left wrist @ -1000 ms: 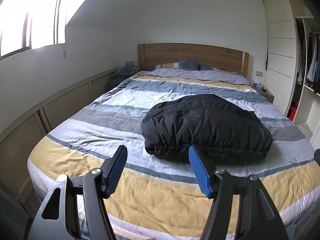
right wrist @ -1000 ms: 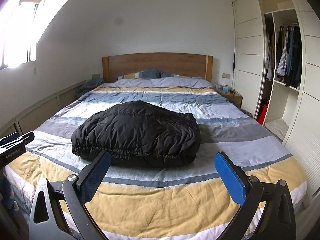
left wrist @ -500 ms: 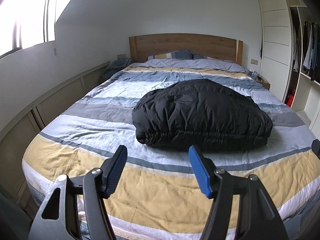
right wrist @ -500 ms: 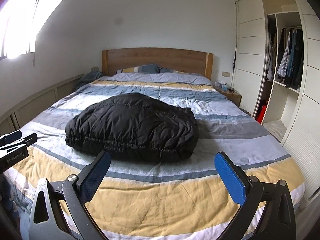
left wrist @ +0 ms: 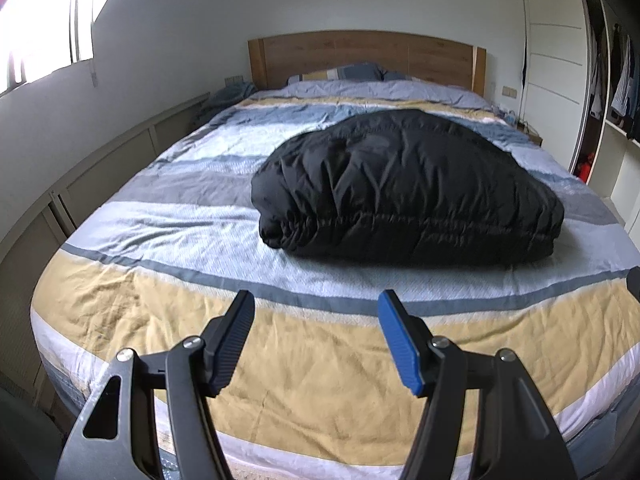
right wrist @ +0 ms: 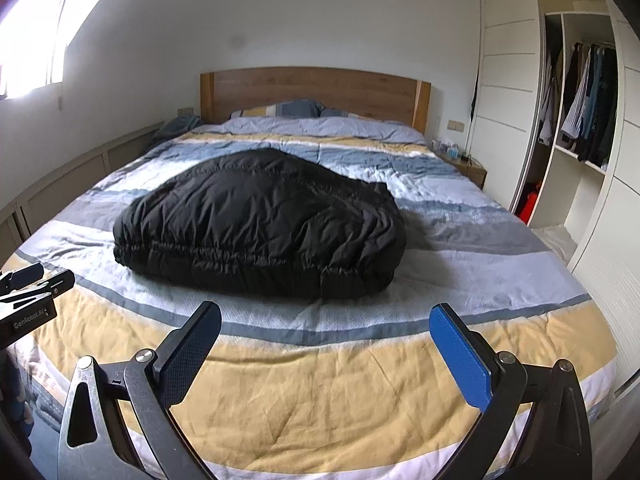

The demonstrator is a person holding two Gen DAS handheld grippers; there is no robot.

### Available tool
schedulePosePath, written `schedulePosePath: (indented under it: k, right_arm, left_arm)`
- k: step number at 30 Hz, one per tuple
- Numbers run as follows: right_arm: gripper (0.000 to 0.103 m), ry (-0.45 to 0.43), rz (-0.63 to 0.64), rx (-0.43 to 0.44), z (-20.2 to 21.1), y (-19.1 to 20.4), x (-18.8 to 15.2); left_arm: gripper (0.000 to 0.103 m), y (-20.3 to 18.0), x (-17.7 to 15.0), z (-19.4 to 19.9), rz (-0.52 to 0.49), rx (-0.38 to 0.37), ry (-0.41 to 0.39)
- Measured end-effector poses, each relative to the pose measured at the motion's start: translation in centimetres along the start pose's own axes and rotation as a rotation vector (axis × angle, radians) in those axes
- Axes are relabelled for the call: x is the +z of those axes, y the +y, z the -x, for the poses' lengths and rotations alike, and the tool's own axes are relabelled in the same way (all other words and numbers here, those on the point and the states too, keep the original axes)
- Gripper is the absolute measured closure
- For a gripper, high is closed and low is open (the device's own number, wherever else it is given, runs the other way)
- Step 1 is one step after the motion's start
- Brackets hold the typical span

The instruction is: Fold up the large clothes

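Bedding [left wrist: 280, 376] in stripes lies under both spread, empty grippers [left wrist: 316, 320] [right wrist: 326, 332]; ahead sits the black jacket [left wrist: 404, 188], wardrobe [right wrist: 580, 120] far right.

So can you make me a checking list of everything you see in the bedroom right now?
Surface: striped duvet covers the bed, wrinkled.
Job's things: black puffy jacket lies bundled mid-bed, elastic hem toward the cameras.
Clutter: small items on the nightstand; bluish cloth heap on the ledge by the headboard.
Grippers: left gripper open, empty, over the foot of the bed; right gripper open, empty.
Cables: nothing seen.
Surroundings: wooden headboard, pillows, window, open wardrobe with hanging clothes.
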State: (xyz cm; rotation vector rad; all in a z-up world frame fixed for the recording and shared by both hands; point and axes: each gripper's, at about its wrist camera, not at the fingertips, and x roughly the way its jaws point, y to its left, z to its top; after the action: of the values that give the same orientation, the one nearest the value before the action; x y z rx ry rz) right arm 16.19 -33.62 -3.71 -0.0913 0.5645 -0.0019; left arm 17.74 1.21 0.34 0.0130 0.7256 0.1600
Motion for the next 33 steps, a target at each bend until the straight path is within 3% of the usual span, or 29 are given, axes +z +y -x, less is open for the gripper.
schedulePosePath:
  k: [17, 21, 27, 33]
  right_arm:
    - [0.001, 0.102, 0.010, -0.014, -7.0, -0.3, 0.3]
    - [0.001, 0.113, -0.009, -0.024, -9.2, -2.0, 1.7]
    - [0.001, 0.113, -0.035, -0.055, -12.8, -5.7, 5.3]
    - [0.001, 0.144, -0.083, -0.001, -17.5, -8.8, 8.7]
  left_arm:
    - [0.041, 5.1, 0.0, -8.1, 0.123, -0.084, 0.198]
    - [0.041, 7.6, 1.7, -10.3, 0.194, -0.101, 0.220]
    - [0.040, 11.3, 5.8, -13.4, 0.266, -0.062, 0.195]
    - [0.040, 13.8, 10.8, -17.7, 0.322, -0.103, 0.179]
